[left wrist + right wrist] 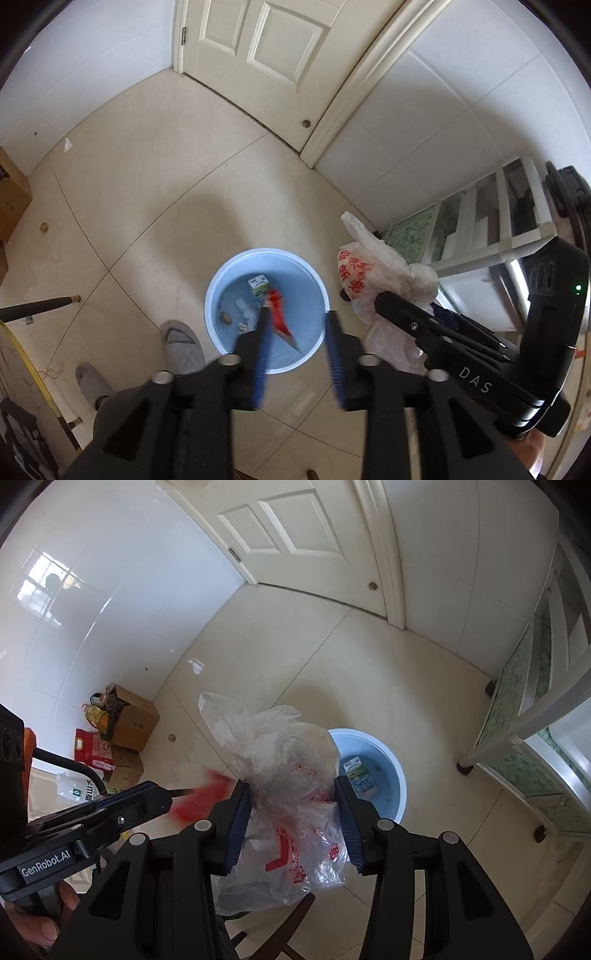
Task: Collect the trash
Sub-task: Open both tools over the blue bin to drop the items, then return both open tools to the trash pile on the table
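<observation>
Landmark: the light blue bin point(266, 308), a round smooth plastic tub with a paler rim, is sitting on the glossy cream floor tiles point(155, 177).
Left tool point(297, 334): black angular frame with ribbed blue pads; its jaws are standing wide apart directly above the bin, gripping nothing.
Red wrapper point(279, 318): a thin, shiny, elongated red packet is showing blurred over the bin's interior, just beside the left pad; I cannot tell whether it is touching the pad.
Bin contents: a small green-and-white carton point(259, 286) with print too small to read is lying against the far inner wall, white crumpled scraps point(246, 313) and a small tan lump point(226, 316) are lying on the bottom.
Right tool point(291, 805): its blue pads are pressing in on a plastic bag point(284, 775), holding it up beside the bin, on the bin's right in the left wrist view.
Bag: thin, crinkled, translucent white film, bulging, printed with red Chinese characters that I cannot read.
Writing: "DAS" is showing on the right tool's body, "GenRobot.AI" on the left tool's body.
Far from the bin: brown cardboard boxes point(131, 716) are standing against the white tiled wall, and a cream panelled door point(258, 40) is closing the far end.
Beside the bin: two grey slippers point(183, 347) are standing on the tiles.
</observation>
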`<state>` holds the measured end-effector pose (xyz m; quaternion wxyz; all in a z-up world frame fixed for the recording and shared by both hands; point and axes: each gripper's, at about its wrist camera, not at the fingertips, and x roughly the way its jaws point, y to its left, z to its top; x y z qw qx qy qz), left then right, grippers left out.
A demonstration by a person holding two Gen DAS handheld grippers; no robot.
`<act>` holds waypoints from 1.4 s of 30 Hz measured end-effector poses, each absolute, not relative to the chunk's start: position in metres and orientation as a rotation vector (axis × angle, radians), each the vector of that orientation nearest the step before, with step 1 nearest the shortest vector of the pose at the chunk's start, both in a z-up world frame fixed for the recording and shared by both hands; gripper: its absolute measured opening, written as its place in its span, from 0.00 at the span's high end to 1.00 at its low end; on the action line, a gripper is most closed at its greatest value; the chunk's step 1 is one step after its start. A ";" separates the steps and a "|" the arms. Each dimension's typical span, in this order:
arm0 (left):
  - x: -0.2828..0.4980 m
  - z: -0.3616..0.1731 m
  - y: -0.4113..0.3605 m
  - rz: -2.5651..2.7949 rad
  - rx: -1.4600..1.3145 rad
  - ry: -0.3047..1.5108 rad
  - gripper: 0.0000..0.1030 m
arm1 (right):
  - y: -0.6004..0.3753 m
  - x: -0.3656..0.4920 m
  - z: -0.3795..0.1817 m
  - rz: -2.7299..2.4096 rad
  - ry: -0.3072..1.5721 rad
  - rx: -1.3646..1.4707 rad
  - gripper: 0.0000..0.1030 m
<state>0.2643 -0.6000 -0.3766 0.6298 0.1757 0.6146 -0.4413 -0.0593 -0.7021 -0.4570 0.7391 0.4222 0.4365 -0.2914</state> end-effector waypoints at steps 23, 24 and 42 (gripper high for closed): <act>0.239 -0.335 -0.572 -0.841 0.416 1.184 0.18 | -0.689 -0.073 -0.442 -0.729 0.935 0.934 0.00; 0.237 -0.331 -0.571 -0.840 0.411 1.172 0.18 | -0.685 -0.072 -0.436 -0.725 0.929 0.926 0.00; 0.201 -0.172 -0.355 -0.811 0.217 0.889 0.11 | -0.612 -0.024 -0.281 -0.620 0.747 0.684 0.00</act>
